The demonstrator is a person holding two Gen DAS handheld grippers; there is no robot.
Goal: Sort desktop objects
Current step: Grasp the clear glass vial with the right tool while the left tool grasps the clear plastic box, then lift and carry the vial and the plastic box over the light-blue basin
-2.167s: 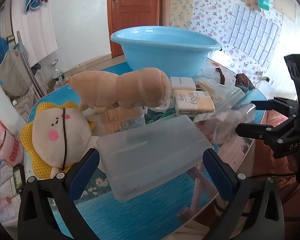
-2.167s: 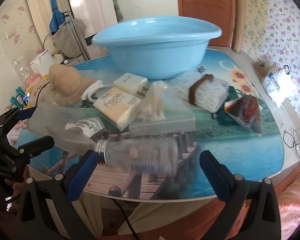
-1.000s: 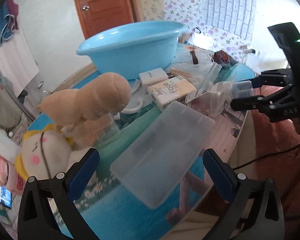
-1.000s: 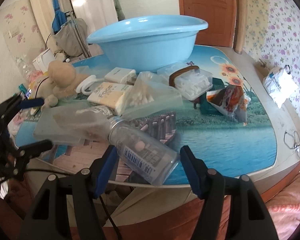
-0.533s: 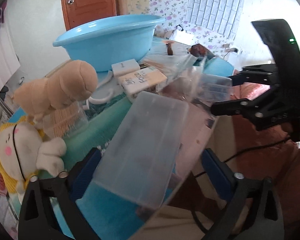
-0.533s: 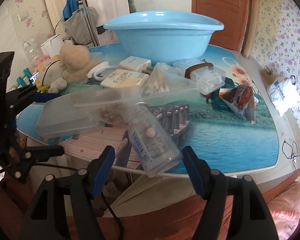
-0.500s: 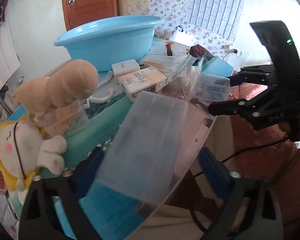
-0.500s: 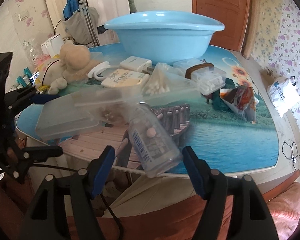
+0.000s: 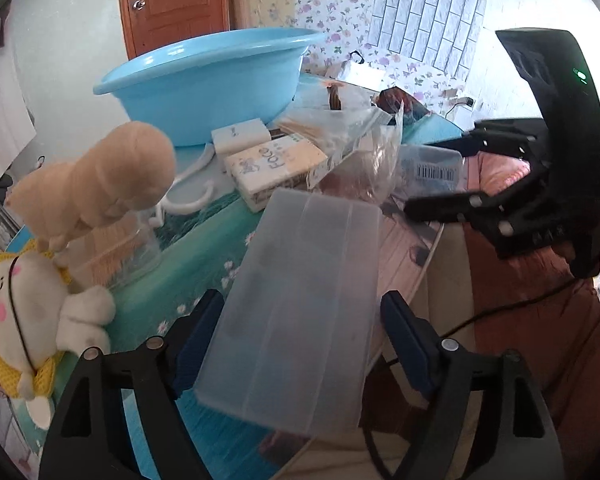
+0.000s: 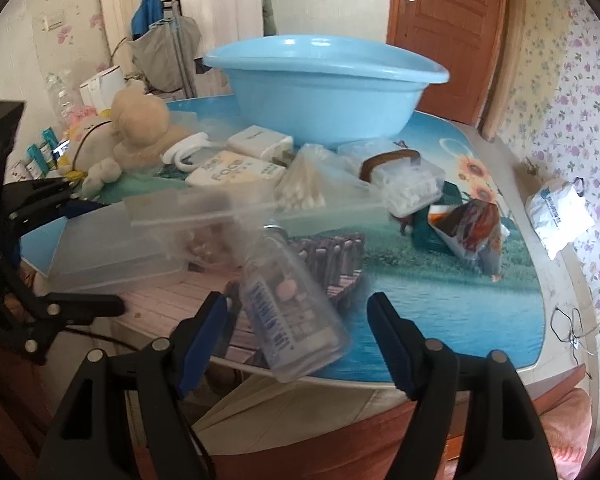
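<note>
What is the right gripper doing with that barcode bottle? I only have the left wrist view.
Observer: The right gripper has just been opening its jaws. The clear bottle lies between them, with a gap at each pad.
Operator: Is the bottle empty?
Observer: No, pinkish pieces show through its wall.
Operator: Which way does it lie?
Observer: Its neck points toward the blue basin and its base is at the near edge of the table.

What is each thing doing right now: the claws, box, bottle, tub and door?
clear box: tilted, gripped.
left claw: just been closing, shut on it.
bottle: lying loose, blurred.
right claw: just been opening, not touching it.
blue tub: upright.
door: shut.
</note>
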